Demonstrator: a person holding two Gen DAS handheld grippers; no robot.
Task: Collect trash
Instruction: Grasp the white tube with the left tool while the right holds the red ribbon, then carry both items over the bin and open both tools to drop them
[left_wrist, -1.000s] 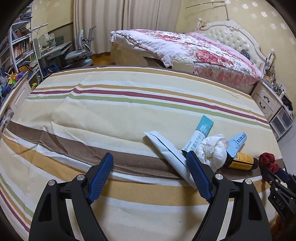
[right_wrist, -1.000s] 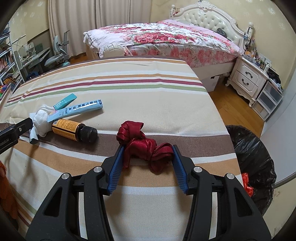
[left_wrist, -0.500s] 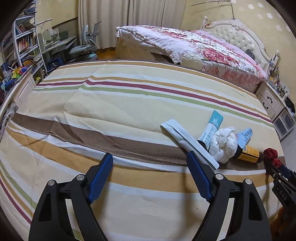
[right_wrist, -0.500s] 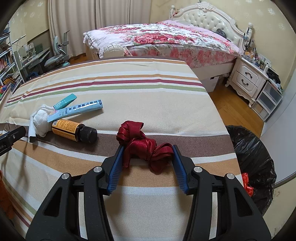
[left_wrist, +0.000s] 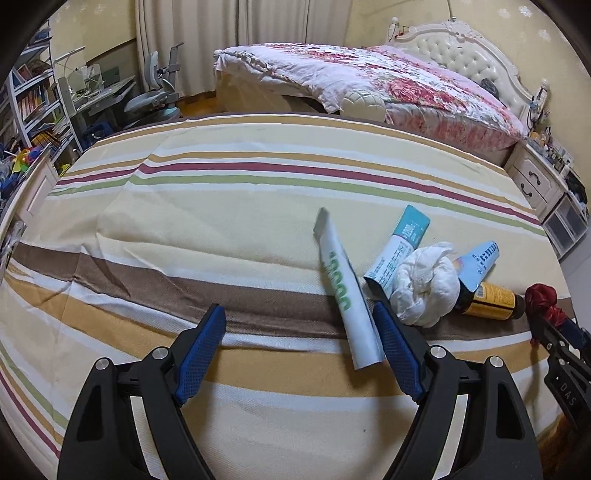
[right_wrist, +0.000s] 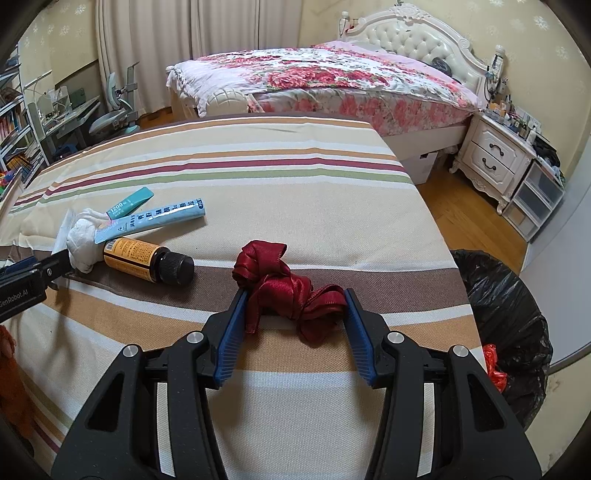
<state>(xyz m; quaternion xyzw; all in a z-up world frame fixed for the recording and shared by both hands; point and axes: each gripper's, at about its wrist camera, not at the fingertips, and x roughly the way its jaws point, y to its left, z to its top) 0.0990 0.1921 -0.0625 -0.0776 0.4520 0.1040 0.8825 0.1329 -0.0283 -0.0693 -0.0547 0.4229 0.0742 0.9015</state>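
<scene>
What moved: the white tube with green print (left_wrist: 343, 291) has swung round since a second ago. It lay slanting off to the far left, now it runs almost straight near-to-far, near end right against the inner face of the left gripper's right-hand pad. Right side hasn't budged.

Left gripper (left_wrist: 299, 350): jaws wide apart over the striped bedcover (left_wrist: 221, 221), nothing pinched. The tube only touches one pad, the other pad is well clear of it.

Right gripper (right_wrist: 293, 325): closed on the red ribbon (right_wrist: 284, 288), both blue pads pressing into the bundle from either side. Can't really tell if it's lifted off the cover or resting on it.

Trash pile: sits to the right in the left wrist view. Crumpled white tissue (left_wrist: 424, 284) in the middle, teal-ended tube (left_wrist: 400, 247) touching it on the far left side, light blue tube (right_wrist: 159, 219) lying over the tissue and the bottle.

Brown bottle (right_wrist: 147, 258): on its side, yellow label, black cap pointing toward the ribbon, just left of it.

Bin: black trash bag (right_wrist: 506, 317) off the right edge of the bed, near side, with a bit of red plastic (right_wrist: 493, 363) showing inside.

Background: flowery bed (right_wrist: 332, 81) far side, white nightstand (right_wrist: 495, 155) far right.
</scene>
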